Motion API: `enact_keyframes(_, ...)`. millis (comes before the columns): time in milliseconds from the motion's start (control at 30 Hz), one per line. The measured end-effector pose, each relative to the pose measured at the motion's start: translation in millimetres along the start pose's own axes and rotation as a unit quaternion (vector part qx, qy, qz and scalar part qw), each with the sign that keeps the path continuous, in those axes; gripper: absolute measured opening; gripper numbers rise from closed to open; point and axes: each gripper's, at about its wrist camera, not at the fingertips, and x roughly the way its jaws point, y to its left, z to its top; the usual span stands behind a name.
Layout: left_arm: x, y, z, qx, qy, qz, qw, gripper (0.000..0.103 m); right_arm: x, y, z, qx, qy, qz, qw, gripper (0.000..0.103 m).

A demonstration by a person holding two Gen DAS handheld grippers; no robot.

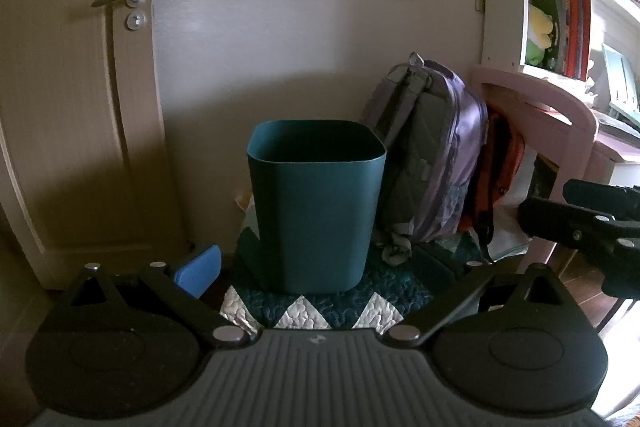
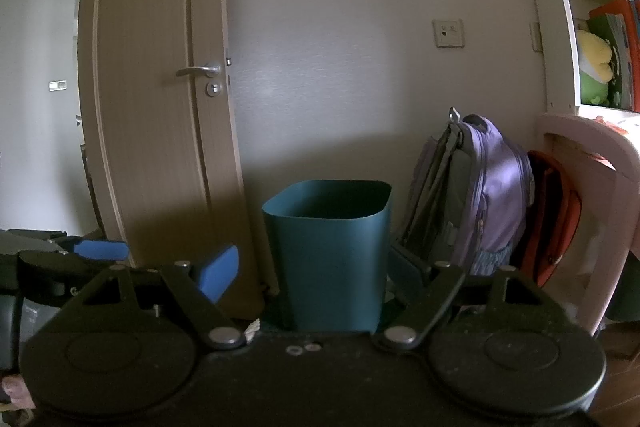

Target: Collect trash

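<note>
A dark teal waste bin [image 1: 316, 203] stands upright and open-topped on a quilted mat [image 1: 304, 311], against the wall. Its inside is in shadow. My left gripper [image 1: 320, 267] is open just short of it, with a blue pad [image 1: 198, 269] to the bin's left and a dark finger [image 1: 436, 263] to its right, neither touching. In the right wrist view the same bin [image 2: 332, 259] shows beyond my right gripper [image 2: 316, 275], which is also open and holds nothing. The left gripper [image 2: 80, 255] shows at that view's left edge. A pale scrap [image 1: 242, 199] lies behind the bin.
A closed door [image 1: 80, 107] is left of the bin. A purple backpack [image 1: 436, 151] and an orange bag [image 1: 500, 167] lean right of it. A pink desk [image 1: 560, 115] and a bookshelf [image 1: 560, 27] fill the right side. The right gripper [image 1: 580, 223] juts in there.
</note>
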Motion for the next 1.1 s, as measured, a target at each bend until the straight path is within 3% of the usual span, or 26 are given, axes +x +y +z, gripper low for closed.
enact_keyframes(1100,1.0,-1.1,-4.6,-0.001,0.002,0.001,1.0000,0.102,2.9,-4.1,-4.9,0.013,0.010,0.000,1.000,0.081)
